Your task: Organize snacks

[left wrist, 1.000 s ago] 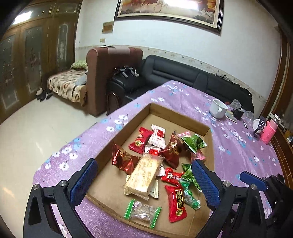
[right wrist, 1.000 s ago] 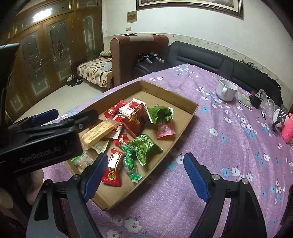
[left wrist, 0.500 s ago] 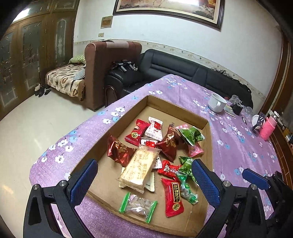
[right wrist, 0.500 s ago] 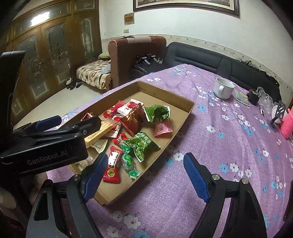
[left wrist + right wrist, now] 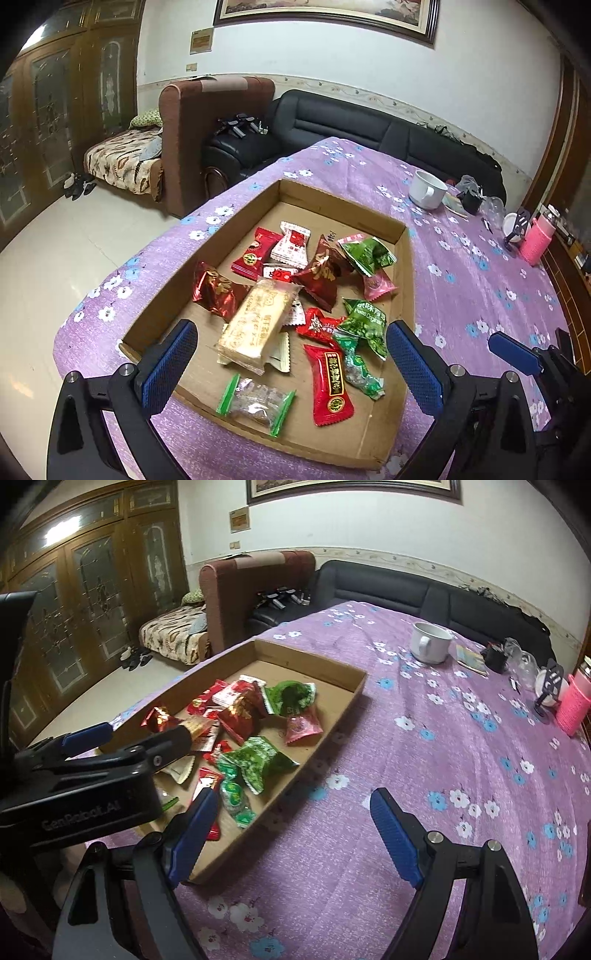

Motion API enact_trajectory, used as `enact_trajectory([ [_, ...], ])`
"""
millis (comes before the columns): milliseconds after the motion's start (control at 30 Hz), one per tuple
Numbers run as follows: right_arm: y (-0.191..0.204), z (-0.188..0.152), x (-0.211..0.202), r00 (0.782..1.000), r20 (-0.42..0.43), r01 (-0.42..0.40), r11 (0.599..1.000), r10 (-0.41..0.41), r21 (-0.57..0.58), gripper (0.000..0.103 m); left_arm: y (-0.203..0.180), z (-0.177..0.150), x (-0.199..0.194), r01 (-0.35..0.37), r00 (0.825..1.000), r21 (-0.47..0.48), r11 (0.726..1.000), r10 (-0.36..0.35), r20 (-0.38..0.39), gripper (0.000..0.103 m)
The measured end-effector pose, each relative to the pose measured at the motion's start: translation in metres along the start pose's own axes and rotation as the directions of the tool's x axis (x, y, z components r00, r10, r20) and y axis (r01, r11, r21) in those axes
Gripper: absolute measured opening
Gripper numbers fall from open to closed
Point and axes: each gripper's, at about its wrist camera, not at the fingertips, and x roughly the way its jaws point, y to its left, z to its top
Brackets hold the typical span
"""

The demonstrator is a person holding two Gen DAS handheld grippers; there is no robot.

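Observation:
A shallow cardboard tray (image 5: 400, 236) on a purple flowered tablecloth holds several wrapped snacks: a long beige biscuit pack (image 5: 255, 321), red packets (image 5: 330, 384), green pea packets (image 5: 364, 325), a pink one (image 5: 376, 284) and a clear candy with green ends (image 5: 256, 402). My left gripper (image 5: 291, 363) is open and empty, above the tray's near end. My right gripper (image 5: 291, 838) is open and empty, over the tablecloth by the tray's (image 5: 347, 698) right side. The left gripper's body hides part of the tray in the right wrist view.
A white mug (image 5: 426, 190), a pink bottle (image 5: 535, 243) and small clutter stand at the table's far right. A black sofa (image 5: 369, 122) and a brown armchair (image 5: 207, 122) lie behind the table. The table's left edge drops to a tiled floor.
Both grippers have drawn back and risen slightly, so the tray sits a little farther away in both views. The snacks have not moved. Both grippers stay open.

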Motion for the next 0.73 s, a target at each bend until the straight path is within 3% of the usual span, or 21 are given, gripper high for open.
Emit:
enact_trajectory([
  [733, -0.013, -0.012, -0.002, 1.0, 0.005, -0.027, 1.0, 0.027, 0.001, 0.084, -0.034, -0.003, -0.001, 0.01, 1.0, 0.081, 0.997, -0.008, -0.019, 0.103],
])
